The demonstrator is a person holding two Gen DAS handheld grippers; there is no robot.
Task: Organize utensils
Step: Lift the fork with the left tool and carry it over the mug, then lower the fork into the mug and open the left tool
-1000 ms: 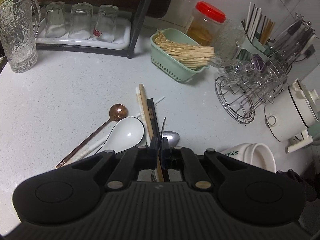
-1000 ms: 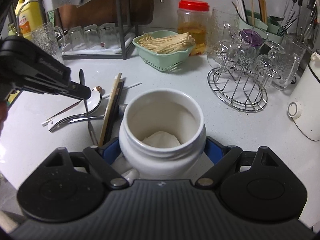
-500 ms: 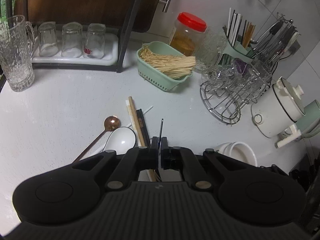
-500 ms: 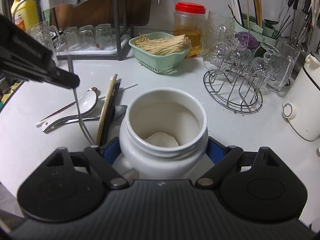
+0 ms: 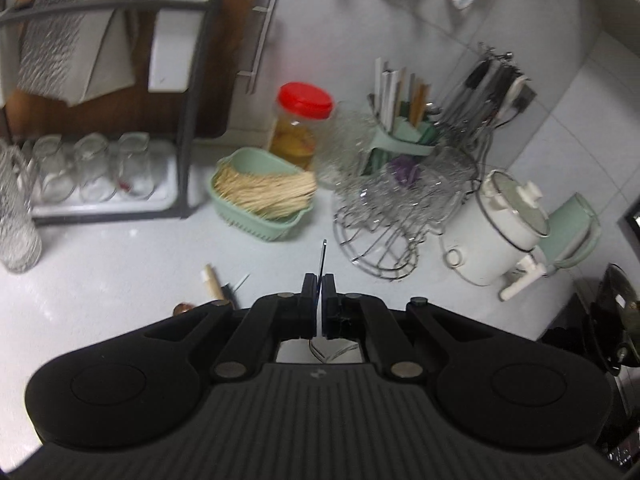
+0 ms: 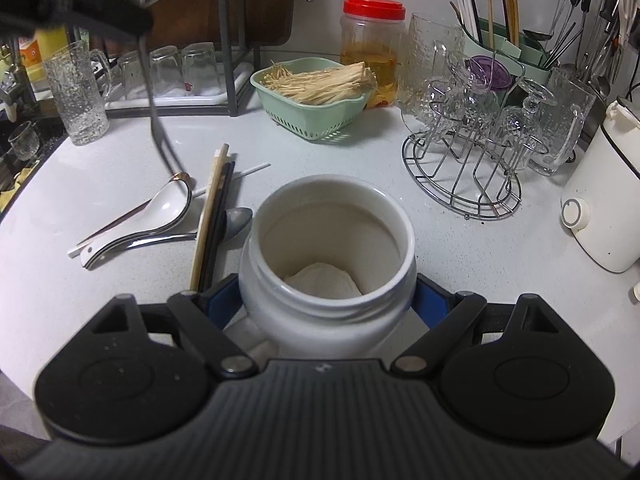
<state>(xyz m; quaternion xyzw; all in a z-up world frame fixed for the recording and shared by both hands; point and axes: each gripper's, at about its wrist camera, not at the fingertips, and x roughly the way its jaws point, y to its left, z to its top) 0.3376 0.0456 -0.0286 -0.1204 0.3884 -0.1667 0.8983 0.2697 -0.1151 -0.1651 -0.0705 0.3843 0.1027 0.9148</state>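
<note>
While L gripper (image 5: pixel 319 280) aloft, utensil (image 6: pixel 154 120) clamped.

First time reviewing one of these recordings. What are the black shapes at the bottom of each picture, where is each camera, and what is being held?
Each black shape is a hand-held two-finger tool; a person carries one per hand, with a camera looking along its fingers. The left tool is shut on a thin metal utensil, seen hanging in the right view too. The right tool clamps a white ceramic jar. On the white counter lie a white soup spoon, chopsticks and a metal spoon.
</note>
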